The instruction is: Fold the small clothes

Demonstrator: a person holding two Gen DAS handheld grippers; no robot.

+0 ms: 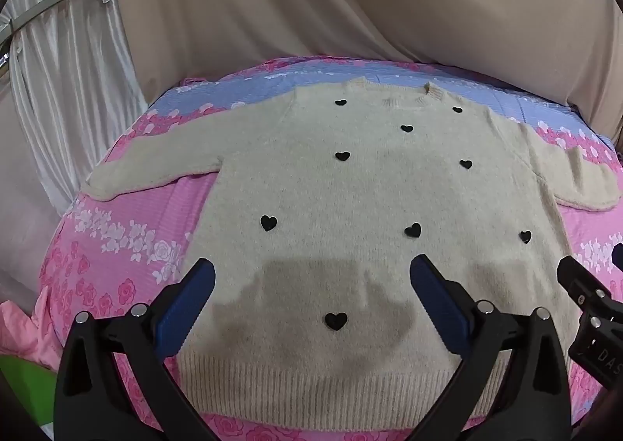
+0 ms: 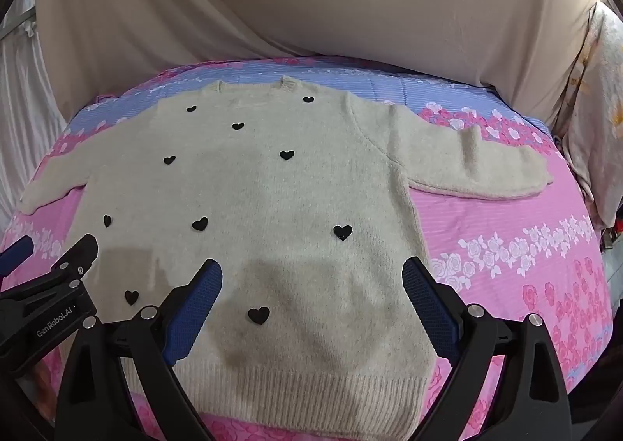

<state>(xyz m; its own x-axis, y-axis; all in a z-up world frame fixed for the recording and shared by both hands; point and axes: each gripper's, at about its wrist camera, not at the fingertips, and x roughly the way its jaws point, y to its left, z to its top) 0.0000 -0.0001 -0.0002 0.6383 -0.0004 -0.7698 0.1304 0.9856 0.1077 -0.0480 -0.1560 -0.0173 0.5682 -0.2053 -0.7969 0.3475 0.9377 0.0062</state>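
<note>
A small cream knit sweater (image 1: 350,188) with black hearts lies flat, face up, on a pink and blue floral bedspread (image 1: 117,231), both sleeves spread out, hem nearest me. It also shows in the right wrist view (image 2: 272,188). My left gripper (image 1: 311,277) is open and empty, hovering above the lower left part of the sweater. My right gripper (image 2: 311,277) is open and empty above the lower right part, near the hem (image 2: 311,390). The right gripper's side shows at the right edge of the left wrist view (image 1: 584,297); the left gripper shows at the left of the right wrist view (image 2: 50,285).
Beige draped fabric (image 1: 350,5) hangs behind the bed. White curtain (image 1: 58,71) at the left. A floral cloth (image 2: 599,110) at the far right. Something green (image 1: 19,386) sits at the lower left beside the bed.
</note>
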